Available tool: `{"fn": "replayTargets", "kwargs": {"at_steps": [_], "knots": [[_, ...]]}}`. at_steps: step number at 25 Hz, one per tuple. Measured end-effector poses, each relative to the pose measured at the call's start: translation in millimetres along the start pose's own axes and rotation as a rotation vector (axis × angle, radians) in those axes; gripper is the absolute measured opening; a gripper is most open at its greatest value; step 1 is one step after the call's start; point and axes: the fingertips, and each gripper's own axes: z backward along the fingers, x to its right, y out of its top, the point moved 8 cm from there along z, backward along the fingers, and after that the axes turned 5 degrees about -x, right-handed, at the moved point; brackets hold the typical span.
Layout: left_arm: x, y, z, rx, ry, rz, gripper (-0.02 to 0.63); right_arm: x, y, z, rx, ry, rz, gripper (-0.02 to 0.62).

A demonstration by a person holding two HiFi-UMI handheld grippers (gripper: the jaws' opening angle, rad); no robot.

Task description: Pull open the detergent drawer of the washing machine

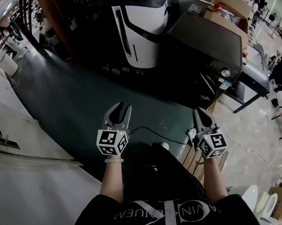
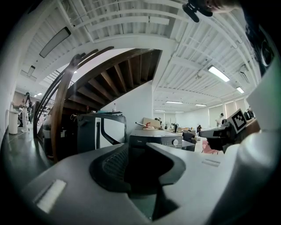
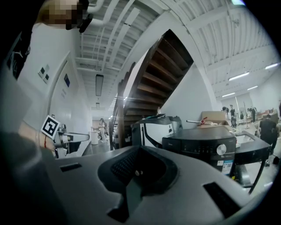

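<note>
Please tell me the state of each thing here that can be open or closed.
left gripper: jaws apart, nothing between them.
right gripper: jaws together, nothing held.
detergent drawer: looks closed, flush with the washing machine front.

White strip lamps [image 2: 218, 73] on the ribbed ceiling, above and right of the dark grey box-shaped washing machine [image 2: 160, 139], give bright, even light. The brown wooden staircase [image 2: 109, 70] left of the machine lies in shadow. In the head view the dark floor [image 1: 84, 96] in front of the machine is dim, and the pale floor [image 1: 235, 135] right of it is bright. Both gripper views bow strongly and go black at the corners. The grey left claw [image 2: 138, 151] and right claw [image 3: 139, 151], close to the lens, are blurred.
</note>
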Motion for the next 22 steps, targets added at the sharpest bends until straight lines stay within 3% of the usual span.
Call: {"fn": "replayTargets", "kwargs": {"at_steps": [9, 14, 22], "knots": [[-28.9, 3.6, -42.6, -0.004, -0.01, 0.033, 0.103, 19.3, 13.9, -44.2, 0.017, -0.013, -0.024, 0.015], [-41.6, 17.5, -87.9, 0.008, -0.04, 0.027, 0.103, 41.7, 24.4, -78.8, 0.017, -0.039, -0.015, 0.015], [-54.1, 23.3, -174.6, -0.002, -0.11, 0.088, 0.103, 88.2, 23.2, -127.3, 0.023, -0.061, -0.052, 0.015]]}}
